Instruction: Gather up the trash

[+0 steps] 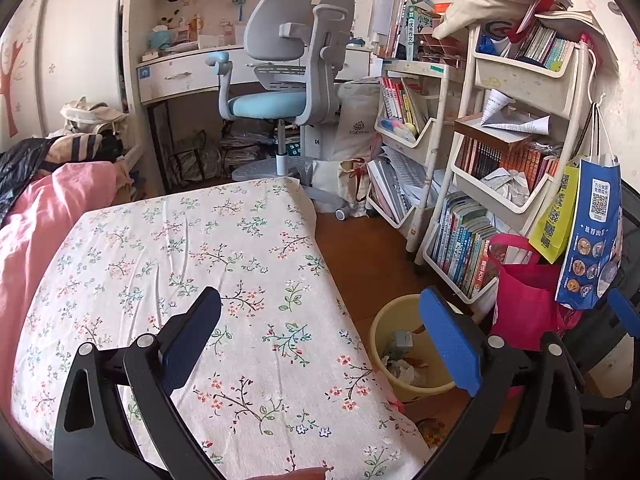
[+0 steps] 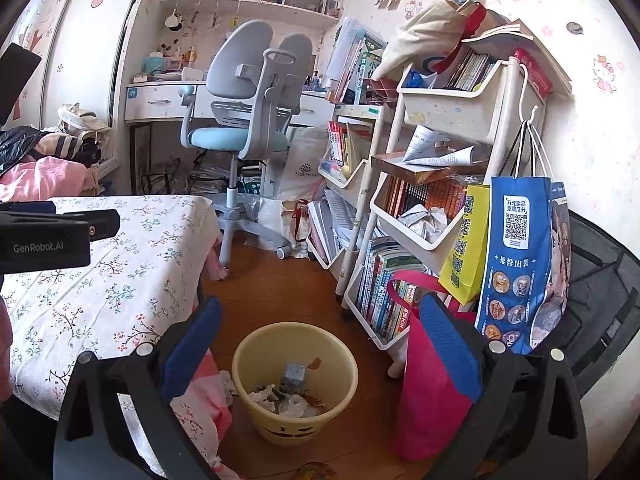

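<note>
A yellow trash bin (image 2: pixel 296 420) stands on the wooden floor beside the bed, with crumpled paper and wrappers (image 2: pixel 286 398) inside. It also shows in the left wrist view (image 1: pixel 380 332). My right gripper (image 2: pixel 320 352) is open and empty, above and around the bin's near side. My left gripper (image 1: pixel 320 340) is open and empty, over the bed's floral sheet (image 1: pixel 192 248) near its right edge. The left gripper's body shows at the left of the right wrist view (image 2: pixel 52 240). A small scrap (image 2: pixel 316 472) lies on the floor at the bottom edge.
A pink tote bag (image 2: pixel 428 392) stands right of the bin. White book carts (image 2: pixel 432 208) with hanging blue and yellow bags (image 2: pixel 516 264) line the right. A grey-blue desk chair (image 2: pixel 244 128) and desk stand at the back. A pink quilt (image 1: pixel 36 216) lies on the bed's left.
</note>
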Demonstrator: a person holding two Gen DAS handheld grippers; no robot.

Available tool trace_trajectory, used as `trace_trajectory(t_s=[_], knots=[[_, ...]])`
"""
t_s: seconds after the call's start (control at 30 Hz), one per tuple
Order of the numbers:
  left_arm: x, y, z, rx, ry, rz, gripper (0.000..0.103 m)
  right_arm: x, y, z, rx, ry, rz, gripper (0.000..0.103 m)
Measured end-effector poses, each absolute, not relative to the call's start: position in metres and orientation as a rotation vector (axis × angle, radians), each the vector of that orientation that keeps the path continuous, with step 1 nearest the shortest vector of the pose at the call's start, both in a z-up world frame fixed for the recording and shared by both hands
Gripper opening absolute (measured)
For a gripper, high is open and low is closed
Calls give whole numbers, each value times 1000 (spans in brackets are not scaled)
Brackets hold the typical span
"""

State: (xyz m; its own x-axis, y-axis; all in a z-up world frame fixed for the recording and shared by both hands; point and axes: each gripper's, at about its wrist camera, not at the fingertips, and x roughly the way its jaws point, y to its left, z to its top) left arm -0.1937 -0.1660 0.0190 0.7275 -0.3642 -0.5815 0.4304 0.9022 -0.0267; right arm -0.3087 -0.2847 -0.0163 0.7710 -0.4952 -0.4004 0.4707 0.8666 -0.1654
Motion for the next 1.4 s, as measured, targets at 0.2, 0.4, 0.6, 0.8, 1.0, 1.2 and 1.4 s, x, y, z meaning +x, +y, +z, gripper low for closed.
trace_trajectory(t_s=[0.2, 0.4, 0.6, 0.8, 1.0, 1.2, 1.4], knots=[[-186, -160, 5, 117, 634, -423, 96, -307, -283, -16, -60, 450, -524, 95], [-177, -149, 6, 88, 627, -410, 96, -302, -279, -19, -63, 459, -514, 95], [-175, -143, 6, 83, 625, -406, 96, -298, -272, -20, -86, 462, -495, 95], [-176, -143, 5, 88, 626, -409, 96, -298, -273, -20, -79, 465, -495, 95], [-180, -141, 6, 96, 624, -419, 96, -295, -271, -16, -63, 458, -479, 95], [-188, -132, 11, 140, 614, -375, 96, -294, -267, -5, -37, 441, -436, 95], [-195, -110, 21, 162, 608, -344, 96, -289, -257, 7, 19, 422, -411, 95]])
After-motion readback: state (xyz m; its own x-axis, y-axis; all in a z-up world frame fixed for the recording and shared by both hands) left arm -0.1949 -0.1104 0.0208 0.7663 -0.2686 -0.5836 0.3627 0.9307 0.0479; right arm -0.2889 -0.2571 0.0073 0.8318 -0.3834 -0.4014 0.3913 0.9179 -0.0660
